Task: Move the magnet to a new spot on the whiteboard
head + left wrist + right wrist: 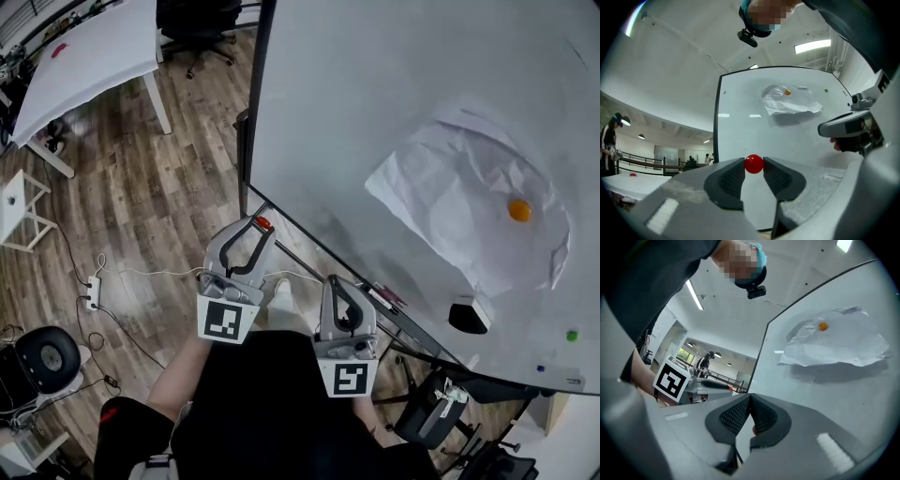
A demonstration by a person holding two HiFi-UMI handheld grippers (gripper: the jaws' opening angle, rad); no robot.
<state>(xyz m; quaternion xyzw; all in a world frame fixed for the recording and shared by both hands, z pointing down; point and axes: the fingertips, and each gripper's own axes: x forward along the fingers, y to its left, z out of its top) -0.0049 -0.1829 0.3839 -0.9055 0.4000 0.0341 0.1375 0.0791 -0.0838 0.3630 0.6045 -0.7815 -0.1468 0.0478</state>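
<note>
White and wide, the whiteboard (375, 112) is our landmark. On its right half we see a crumpled paper sheet (469, 206) lying against the surface, an orange magnet (518, 210) sitting on it. Just off the whiteboard's lower left corner is the left gripper (255, 228), and we can see its jaws pinched in on a small red magnet (753, 164), held right at their tips and clear of the whiteboard. The right gripper (335, 289) hangs a little farther along the whiteboard's lower edge, also off the surface. In its own view the jaws are pressed together at the tips with nothing between them. Near the whiteboard's lower right corner we spot a tiny green magnet (572, 335).
</note>
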